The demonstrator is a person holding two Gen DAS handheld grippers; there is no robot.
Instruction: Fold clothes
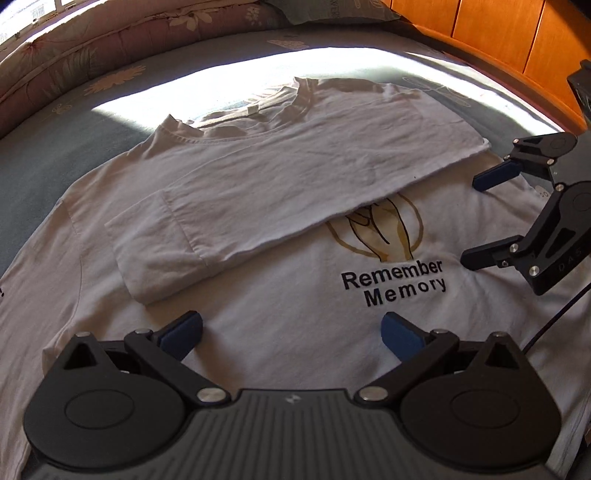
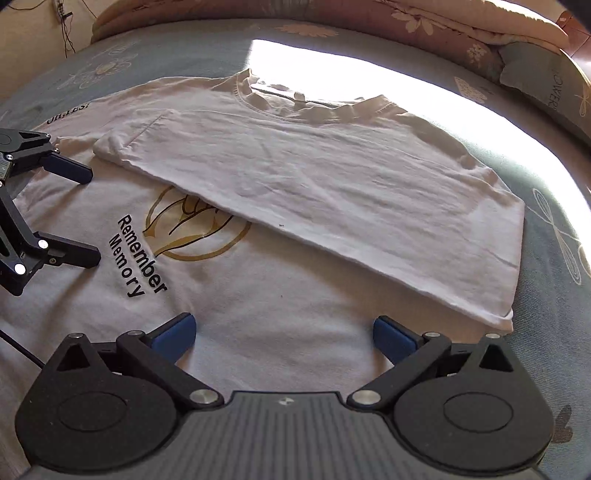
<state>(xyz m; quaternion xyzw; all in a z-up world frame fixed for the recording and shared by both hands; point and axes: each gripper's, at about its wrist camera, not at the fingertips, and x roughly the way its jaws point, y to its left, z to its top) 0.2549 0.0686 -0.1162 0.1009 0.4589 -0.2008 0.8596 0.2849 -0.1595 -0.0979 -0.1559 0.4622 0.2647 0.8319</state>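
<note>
A white T-shirt (image 1: pixel 258 177) lies flat on the bed, front up, collar toward the far side. One side of it, sleeve included, is folded across the chest (image 2: pixel 332 184) and covers part of the gold print above the words "Remember Memory" (image 1: pixel 391 280). My left gripper (image 1: pixel 291 328) hovers open over the shirt's lower part, nothing between its blue pads. My right gripper (image 2: pixel 284 328) is open too, just above the cloth near the folded edge. Each shows in the other's view: the right gripper (image 1: pixel 480 221) beside the print, the left gripper (image 2: pixel 86 216) at the left edge.
The blue-grey flowered bedsheet (image 1: pixel 55 147) surrounds the shirt, with a bright sun patch behind the collar. A floral quilt (image 2: pixel 443 22) and a pillow (image 2: pixel 546 81) lie along the far side. Orange wooden panels (image 1: pixel 498 37) stand at the right. A black cable (image 1: pixel 554 321) trails over the shirt.
</note>
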